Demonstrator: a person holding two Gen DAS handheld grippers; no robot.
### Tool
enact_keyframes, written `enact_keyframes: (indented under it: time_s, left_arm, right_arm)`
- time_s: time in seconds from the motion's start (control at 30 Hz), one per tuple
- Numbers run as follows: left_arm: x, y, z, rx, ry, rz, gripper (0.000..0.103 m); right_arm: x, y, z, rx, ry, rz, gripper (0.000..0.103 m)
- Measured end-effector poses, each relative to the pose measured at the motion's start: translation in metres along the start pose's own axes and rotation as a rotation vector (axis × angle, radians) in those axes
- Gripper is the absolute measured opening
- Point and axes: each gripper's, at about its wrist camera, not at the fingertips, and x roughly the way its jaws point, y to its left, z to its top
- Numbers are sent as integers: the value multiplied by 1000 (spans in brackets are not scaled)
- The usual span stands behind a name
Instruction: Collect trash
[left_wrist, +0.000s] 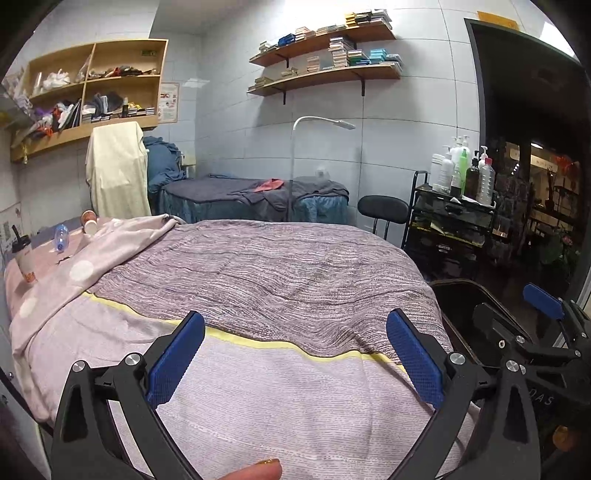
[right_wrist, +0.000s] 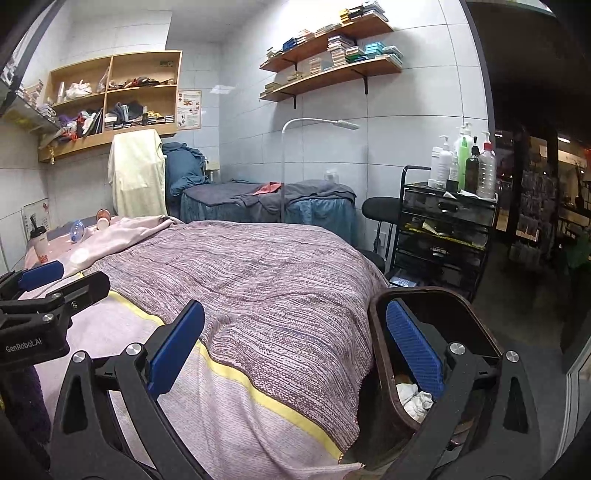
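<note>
On the far left end of the bed (left_wrist: 258, 387) lie a lidded drink cup with a straw (left_wrist: 24, 258), a clear plastic bottle (left_wrist: 61, 238) and a tipped paper cup (left_wrist: 89, 221); the right wrist view shows the same cup (right_wrist: 38, 243), bottle (right_wrist: 77, 230) and paper cup (right_wrist: 103, 218). My left gripper (left_wrist: 295, 362) hovers open over the near blanket, holding nothing. My right gripper (right_wrist: 295, 350) is open too, its right finger over a dark brown bin (right_wrist: 375, 332) that holds crumpled white tissue (right_wrist: 413, 400). All three items are far from both grippers.
The bin (left_wrist: 461, 291) stands against the bed's right side. Behind it are a black trolley (right_wrist: 443, 221) topped with bottles and a black stool (right_wrist: 380, 208). A second bed (right_wrist: 266, 206) and a floor lamp (right_wrist: 284, 166) stand at the back wall. A dark doorway opens on the right.
</note>
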Motion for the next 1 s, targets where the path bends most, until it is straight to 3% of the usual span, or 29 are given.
enact_keyframes:
  time_s: [1.0]
  left_arm:
    - [-5, 1, 3, 0, -13, 13, 97]
  right_arm:
    - [0, -8, 0, 26, 3, -13, 97]
